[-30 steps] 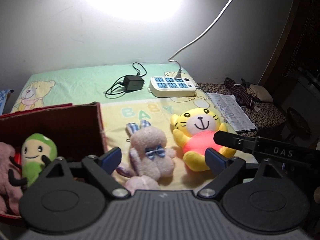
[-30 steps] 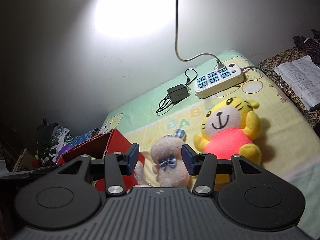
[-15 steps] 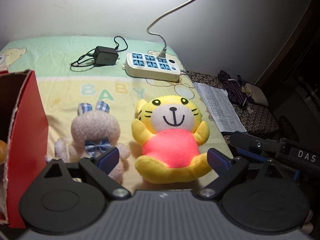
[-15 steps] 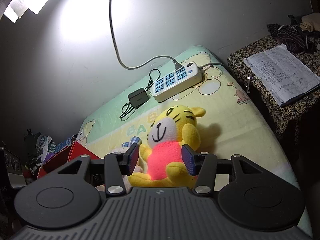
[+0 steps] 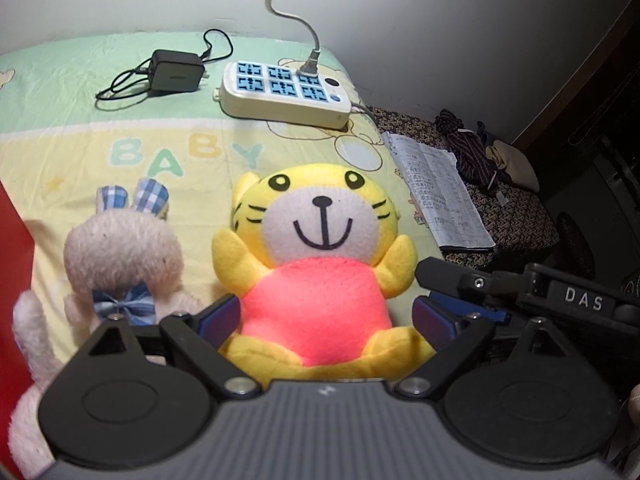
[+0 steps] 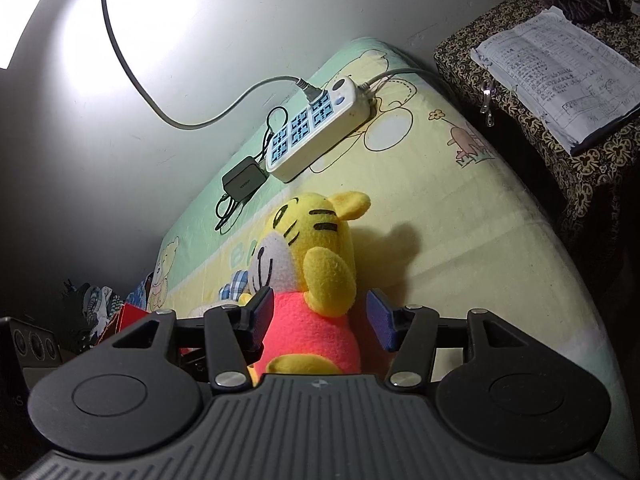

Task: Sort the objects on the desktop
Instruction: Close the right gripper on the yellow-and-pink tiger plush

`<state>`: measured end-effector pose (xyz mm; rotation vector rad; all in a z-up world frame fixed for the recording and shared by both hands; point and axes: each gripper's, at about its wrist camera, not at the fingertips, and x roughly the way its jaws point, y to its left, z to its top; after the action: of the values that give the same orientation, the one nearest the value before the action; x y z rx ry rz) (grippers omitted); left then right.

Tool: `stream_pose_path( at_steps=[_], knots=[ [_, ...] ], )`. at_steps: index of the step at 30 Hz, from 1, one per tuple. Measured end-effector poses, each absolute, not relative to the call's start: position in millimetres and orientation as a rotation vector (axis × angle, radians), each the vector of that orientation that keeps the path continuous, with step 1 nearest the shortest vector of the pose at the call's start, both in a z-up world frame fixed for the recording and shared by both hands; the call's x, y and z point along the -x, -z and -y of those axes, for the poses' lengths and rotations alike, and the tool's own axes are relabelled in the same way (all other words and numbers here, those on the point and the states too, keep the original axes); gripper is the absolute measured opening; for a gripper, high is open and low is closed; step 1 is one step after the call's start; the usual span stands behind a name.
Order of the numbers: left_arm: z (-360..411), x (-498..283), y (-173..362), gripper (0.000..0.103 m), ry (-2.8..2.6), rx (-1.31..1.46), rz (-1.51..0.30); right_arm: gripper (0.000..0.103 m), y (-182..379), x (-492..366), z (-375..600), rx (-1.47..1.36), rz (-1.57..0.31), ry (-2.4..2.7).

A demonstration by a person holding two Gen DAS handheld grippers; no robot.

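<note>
Tiger plush [image 5: 316, 264] lying face-up on the sheet [image 5: 80, 136], just beside the bunny plush [image 5: 120, 252], red box [image 5: 12, 280] edge at far left. Left gripper [image 5: 326, 316] released, pads spread either side of the tiger's pink torso, no squeeze visible. Right gripper [image 6: 320, 312] also released, straddling the same torso from the side; left pad looks to be touching or nearly touching the fabric, right pad apart from it.

Handling, judged: light, soft, compressible, fleece gives good friction, nothing fragile. Best hold across the pink belly; limbs and ears floppy, likely to swing or slip out. Needs a deep close since stuffing gives.

Readable text: "BABY" printed on sheet, "DAS" on the right gripper's body in the left view. Charger [image 5: 174, 71] label too small to read. Notebook [image 5: 436, 196] handwriting illegible. Power strip [image 5: 284, 92] markings unreadable.
</note>
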<state>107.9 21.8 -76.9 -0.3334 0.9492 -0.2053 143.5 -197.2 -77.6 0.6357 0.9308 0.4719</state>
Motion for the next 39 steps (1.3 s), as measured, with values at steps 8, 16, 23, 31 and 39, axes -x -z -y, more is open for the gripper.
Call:
stream_pose_path(
  at_steps=[8,16,23,31,39],
  knots=[
    [-23,-129,100,0.088,0.202,0.368,-1.022,0.056,97,-170,187,-0.676,-0.991,-0.535],
    [-25,-136,109,0.087,0.186,0.381,-1.034,0.052,111,-183,171,-0.695,-1.043,-0.598],
    [-21,-133,106,0.082,0.191,0.372,-1.03,0.038,108,-181,172,-0.681,-1.042,-0.623],
    [-15,-111,85,0.081,0.233,0.372,-0.981,0.036,83,-161,177,-0.642,-0.984,-0.625],
    [-9,-75,56,0.081,0.275,0.356,-0.899,0.036,48,-125,179,-0.592,-0.884,-0.628]
  ],
)
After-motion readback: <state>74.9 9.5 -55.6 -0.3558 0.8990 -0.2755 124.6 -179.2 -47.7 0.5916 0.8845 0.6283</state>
